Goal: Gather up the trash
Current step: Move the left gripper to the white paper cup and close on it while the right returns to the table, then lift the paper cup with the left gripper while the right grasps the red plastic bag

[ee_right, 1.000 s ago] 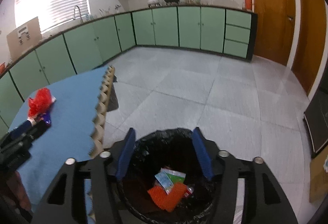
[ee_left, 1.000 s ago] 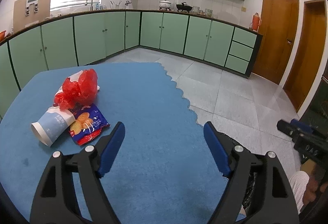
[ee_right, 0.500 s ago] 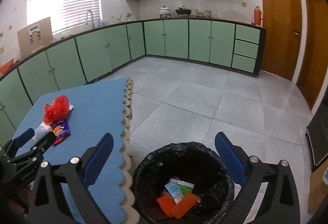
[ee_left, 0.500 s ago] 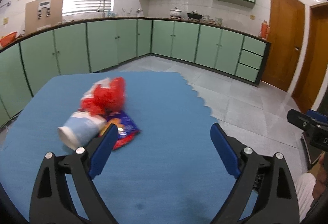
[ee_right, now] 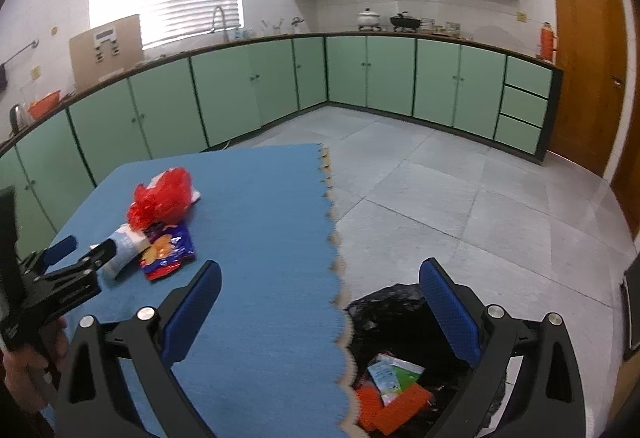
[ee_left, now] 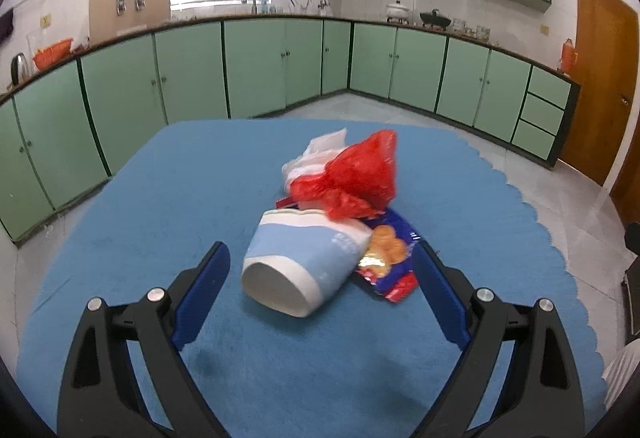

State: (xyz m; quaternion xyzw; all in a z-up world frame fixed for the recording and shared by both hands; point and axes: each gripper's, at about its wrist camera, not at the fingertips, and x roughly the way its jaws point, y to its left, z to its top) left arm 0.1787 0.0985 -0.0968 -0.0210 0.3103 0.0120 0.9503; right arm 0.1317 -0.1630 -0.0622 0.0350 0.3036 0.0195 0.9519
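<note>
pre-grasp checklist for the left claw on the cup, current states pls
1. Left claw open: ok, blue pads wide apart, nothing gripped.
2. Tipped-over blue-and-white paper cup lined up between the pads: ok, but the pads are not yet around it.
3. Cup free of other trash: not ok, crumpled red plastic bag rests on its far end and the blue snack packet lies against its side.
4. Black-lined trash bin open: ok, beside the blue mat.
5. Right claw clear: ok, open and empty.
</note>
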